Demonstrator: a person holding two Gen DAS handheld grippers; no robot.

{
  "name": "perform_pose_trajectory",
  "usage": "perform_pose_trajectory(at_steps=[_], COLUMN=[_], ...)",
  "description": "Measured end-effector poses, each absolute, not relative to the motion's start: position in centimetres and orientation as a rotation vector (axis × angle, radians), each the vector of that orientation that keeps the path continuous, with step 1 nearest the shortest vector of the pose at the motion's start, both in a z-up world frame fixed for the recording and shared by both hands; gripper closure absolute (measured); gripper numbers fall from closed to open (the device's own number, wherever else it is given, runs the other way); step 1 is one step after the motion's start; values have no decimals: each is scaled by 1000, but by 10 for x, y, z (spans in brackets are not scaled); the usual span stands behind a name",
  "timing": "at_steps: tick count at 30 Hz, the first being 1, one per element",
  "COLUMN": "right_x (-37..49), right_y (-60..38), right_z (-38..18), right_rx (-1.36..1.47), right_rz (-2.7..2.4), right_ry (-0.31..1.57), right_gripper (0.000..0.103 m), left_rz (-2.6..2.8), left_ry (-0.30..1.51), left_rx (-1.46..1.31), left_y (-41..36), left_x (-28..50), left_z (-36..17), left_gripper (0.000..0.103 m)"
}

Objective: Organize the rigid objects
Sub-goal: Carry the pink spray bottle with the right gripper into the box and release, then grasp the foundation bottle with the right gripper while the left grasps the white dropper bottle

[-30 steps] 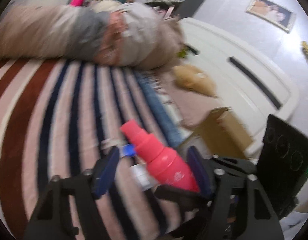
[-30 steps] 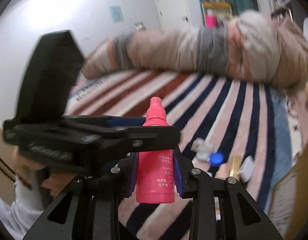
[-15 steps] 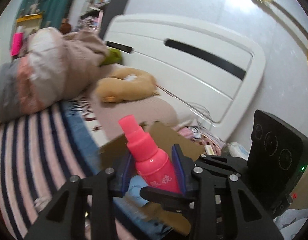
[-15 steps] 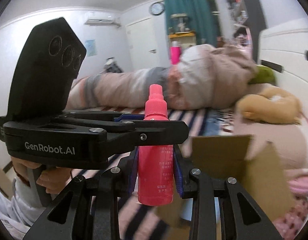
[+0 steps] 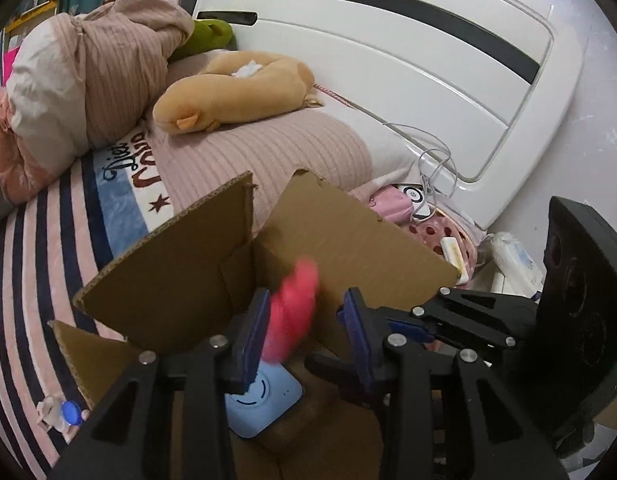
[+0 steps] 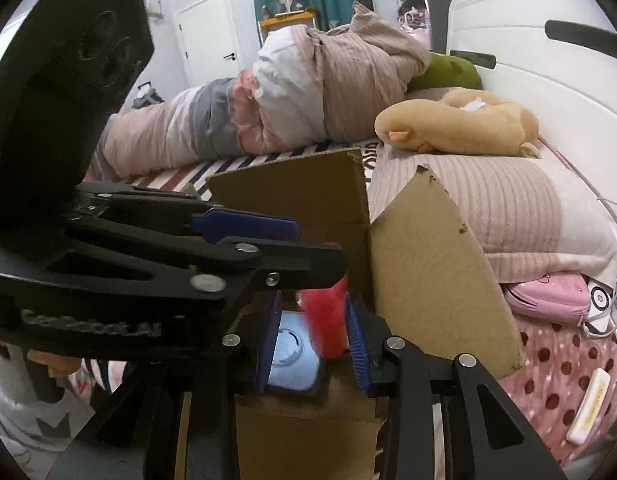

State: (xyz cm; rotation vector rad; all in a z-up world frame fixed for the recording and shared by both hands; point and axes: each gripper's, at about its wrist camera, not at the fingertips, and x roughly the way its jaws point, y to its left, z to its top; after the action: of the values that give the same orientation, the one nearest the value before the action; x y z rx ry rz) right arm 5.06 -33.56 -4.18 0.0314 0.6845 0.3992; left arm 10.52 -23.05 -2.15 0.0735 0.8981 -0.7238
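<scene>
The pink spray bottle [image 5: 292, 312] sits between the pads of both hand-held grippers, directly over the open cardboard box [image 5: 168, 280]. It is motion-blurred in both wrist views while the fingers around it are sharp, which suggests that it is slipping free. The left hand-held gripper [image 5: 304, 320] has its jaws opening: the bottle lies close to one blue pad and stands clear of the other. The right hand-held gripper [image 6: 312, 336] also appears released, because the bottle sits near one pad only and a gap shows at the other. Below both sets of fingertips, a light-blue device [image 5: 264, 404] already lies on the box floor. The box flaps stand up ahead of and beside the fingers. The step in hand is judged to be depositing the bottle into the box. The next move calls for both hand-held grippers to lift straight out without catching the raised flaps. One of them then goes to the small blue-capped item [image 5: 70, 420], which lies on the striped bed cover [image 5: 36, 280] to the lower left of the left hand-held gripper, outside the box. There is a risk that the bottle lands on the light-blue device and tips.
</scene>
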Motion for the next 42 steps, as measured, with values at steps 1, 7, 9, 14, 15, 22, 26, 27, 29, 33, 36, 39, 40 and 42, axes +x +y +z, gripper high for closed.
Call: perform_pose_trajectory(at_steps=[1, 7, 9, 14, 15, 22, 26, 27, 29, 33, 36, 39, 40, 42], right_x=[49, 44, 44, 46, 46, 38, 29, 26, 22, 19, 21, 26, 31, 37], right_y=[-335, -333, -334, -332, -330, -322, -308, -301, -282, -232, -181, -146, -132, -118], right_z=[-42, -39, -39, -46, -46, -28, -7, -2, 10, 20, 13, -7, -21, -42], right_rx=[21, 7, 6, 33, 32, 22, 13, 4, -19, -62, -103, -114, -112, -106], right_rz=[392, 363, 349, 375, 382, 369, 390, 399, 437, 532, 603, 652, 666, 667], right_ry=[684, 680, 685, 716, 718, 680, 633, 620, 593, 584, 615, 677, 723, 788], right_gripper=[72, 57, 56, 56, 56, 56, 56, 56, 56, 56, 56, 56, 56, 56], left_rz=[-723, -658, -609, -511, -507, -566, -594, -590, -576, -476, -373, -303, -287, -261], left_ry=[889, 833, 804, 681, 673, 666, 680, 677, 665, 644, 657, 695, 709, 738], left_rx=[73, 88, 86, 208, 221, 197, 83, 61, 13, -63, -91, -131, -142, -170], left_y=[-230, -220, -216, -213, -212, -195, -157, -147, -116, -43, 3, 42, 52, 73], left_x=[105, 105, 108, 109, 111, 111, 100, 97, 89, 72, 62, 56, 54, 49], left_z=[-20, -18, -17, -9, -8, 1, 15, 19, 27, 30, 15, -11, -20, -41], left_gripper=[58, 43, 43, 43, 43, 42, 42, 42, 33, 21, 20, 20, 20, 20])
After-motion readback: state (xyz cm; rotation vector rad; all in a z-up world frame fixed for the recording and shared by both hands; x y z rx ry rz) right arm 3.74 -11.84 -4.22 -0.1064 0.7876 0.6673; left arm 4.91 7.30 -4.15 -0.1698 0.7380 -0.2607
